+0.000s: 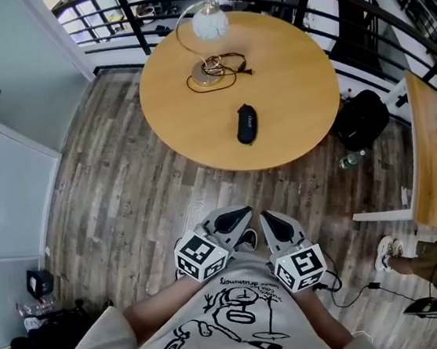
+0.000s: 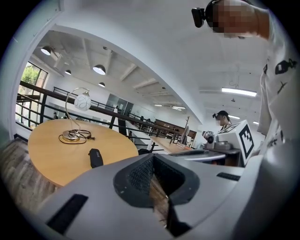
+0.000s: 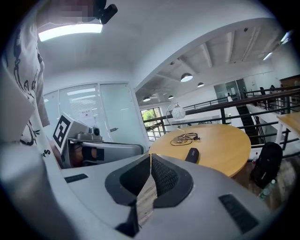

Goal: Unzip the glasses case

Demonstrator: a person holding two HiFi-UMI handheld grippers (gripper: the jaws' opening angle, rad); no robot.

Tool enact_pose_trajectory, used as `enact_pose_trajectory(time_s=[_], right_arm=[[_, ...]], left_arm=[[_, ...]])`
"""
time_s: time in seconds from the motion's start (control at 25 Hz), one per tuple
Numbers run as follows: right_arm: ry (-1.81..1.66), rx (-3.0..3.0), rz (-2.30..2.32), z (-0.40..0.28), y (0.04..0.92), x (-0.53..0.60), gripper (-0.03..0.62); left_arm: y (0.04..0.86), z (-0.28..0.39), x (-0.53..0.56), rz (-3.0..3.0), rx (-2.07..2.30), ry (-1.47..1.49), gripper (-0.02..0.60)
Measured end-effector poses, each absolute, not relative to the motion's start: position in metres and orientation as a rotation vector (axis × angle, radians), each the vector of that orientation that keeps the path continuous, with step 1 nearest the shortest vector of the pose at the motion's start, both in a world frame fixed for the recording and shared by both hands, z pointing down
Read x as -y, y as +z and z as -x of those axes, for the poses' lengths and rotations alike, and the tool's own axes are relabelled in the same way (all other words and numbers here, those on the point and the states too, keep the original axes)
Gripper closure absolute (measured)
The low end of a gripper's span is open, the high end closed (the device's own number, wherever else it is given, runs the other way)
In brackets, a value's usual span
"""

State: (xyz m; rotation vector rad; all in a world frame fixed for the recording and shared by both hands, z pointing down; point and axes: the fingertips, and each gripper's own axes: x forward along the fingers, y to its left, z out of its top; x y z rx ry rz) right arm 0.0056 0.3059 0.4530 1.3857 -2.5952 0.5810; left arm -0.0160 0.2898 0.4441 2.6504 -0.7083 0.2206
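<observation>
The black zipped glasses case [image 1: 246, 124] lies shut on the round wooden table [image 1: 286, 82], near its front edge. It also shows as a small dark case [image 2: 95, 157] in the left gripper view and as a dark case [image 3: 192, 154] in the right gripper view. Both grippers are held close to the person's chest, well short of the table. The left gripper [image 1: 236, 217] and the right gripper [image 1: 277, 223] sit side by side. Each has its jaws together at the tips with nothing between them, as the left gripper [image 2: 153, 157] and right gripper [image 3: 150, 157] show in their own views.
A globe lamp [image 1: 210, 24] with a coiled cable stands at the table's far side. A black backpack [image 1: 361, 119] and a bottle [image 1: 351, 160] are on the wood floor to the right. A second table [image 1: 435, 151] and a seated person's foot [image 1: 388, 252] are further right. Railings ring the back.
</observation>
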Motion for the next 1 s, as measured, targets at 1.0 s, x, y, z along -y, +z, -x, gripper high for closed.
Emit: enact_pose_trajectory(time_s=[1.0], right_arm=[[0.677,2.630,-1.349,-0.048,0.467,-0.275,0.569]], left_arm=[[0.457,-0.020,-0.262,-2.618,0.791,0.279,0.574]])
